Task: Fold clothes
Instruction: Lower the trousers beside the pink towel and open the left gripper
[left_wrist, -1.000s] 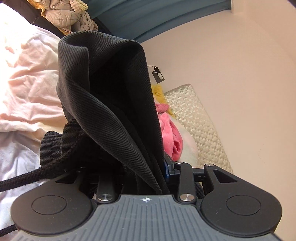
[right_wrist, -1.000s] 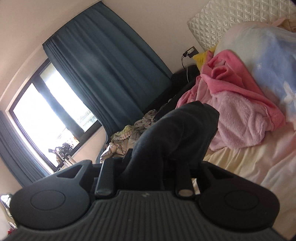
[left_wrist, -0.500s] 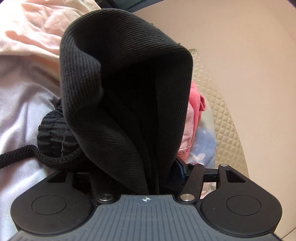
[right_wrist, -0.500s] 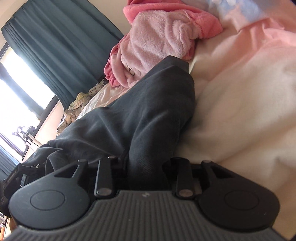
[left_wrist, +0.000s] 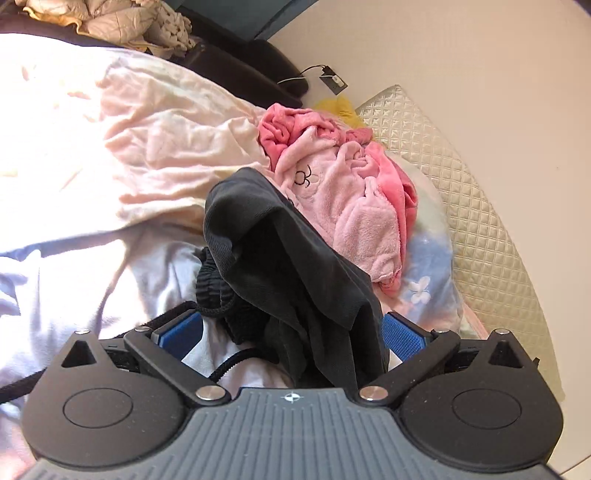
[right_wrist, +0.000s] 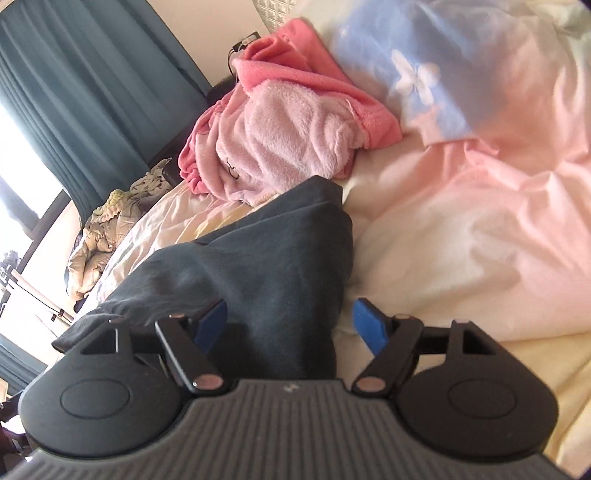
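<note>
My left tongs (left_wrist: 291, 334) have just opened wide, the dark garment (left_wrist: 295, 258) draped loosely between them. My right tongs (right_wrist: 290, 325), tilted down toward the bed (right_wrist: 461, 240), have just parted, releasing it.

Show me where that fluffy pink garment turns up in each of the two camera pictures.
Left wrist view: pink fleece garment lies right of centre, just beyond the dark garment.
Right wrist view: pink fleece garment lies upper centre, behind the dark garment.
Shared landmark: the blue flower-print bedding beside it.

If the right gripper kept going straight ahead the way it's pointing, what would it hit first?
Most likely the dark garment, which already lies between the open right gripper fingers. Beyond it sits the pink fleece pile.
</note>
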